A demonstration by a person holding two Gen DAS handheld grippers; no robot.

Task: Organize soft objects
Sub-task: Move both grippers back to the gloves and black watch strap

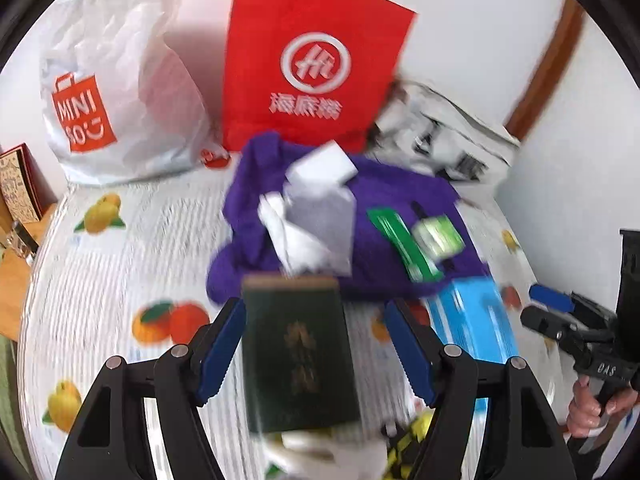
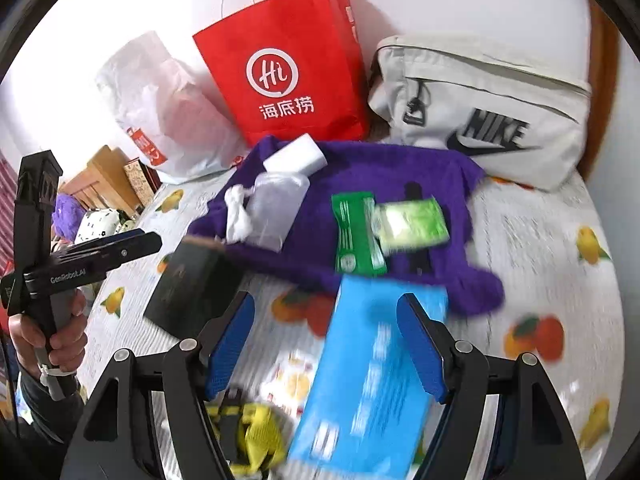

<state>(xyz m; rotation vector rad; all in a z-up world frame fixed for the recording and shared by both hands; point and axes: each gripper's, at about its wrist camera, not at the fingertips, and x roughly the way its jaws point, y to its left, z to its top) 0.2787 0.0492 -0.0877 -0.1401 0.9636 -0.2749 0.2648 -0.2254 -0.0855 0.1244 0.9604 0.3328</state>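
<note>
Purple cloth (image 2: 352, 208) lies spread on a fruit-printed sheet (image 1: 120, 280), and everything else sits around it. On it rest a white block (image 2: 296, 158), a clear bottle (image 2: 276, 204) with a white rag (image 2: 238, 212) at its near-left end, a green packet (image 2: 356, 236) and a paler green sachet (image 2: 412, 224); print on both green items is too small to read. Behind the cloth stand a red bag (image 2: 288, 76) marked "Hi" above three Chinese characters, a white plastic bag (image 1: 120, 92) reading "MINISO", and a pale pouch (image 2: 480, 112) with "NIKE" and the swoosh. Just in front of the cloth lie a dark green booklet (image 1: 300, 356), its gold lettering blurred past reading, and a blue box (image 2: 372, 380), smeared by motion and cut off at its near end. A yellow and black thing (image 2: 256, 432) in front of the box is too blurred to identify. Left gripper (image 1: 316, 348) has its jaws apart with the booklet showing between them, the pads clear of it. Right gripper (image 2: 328, 344) likewise stands apart, framing the box without pressing on it. Left handle reads "GenRobot.AI"
</note>
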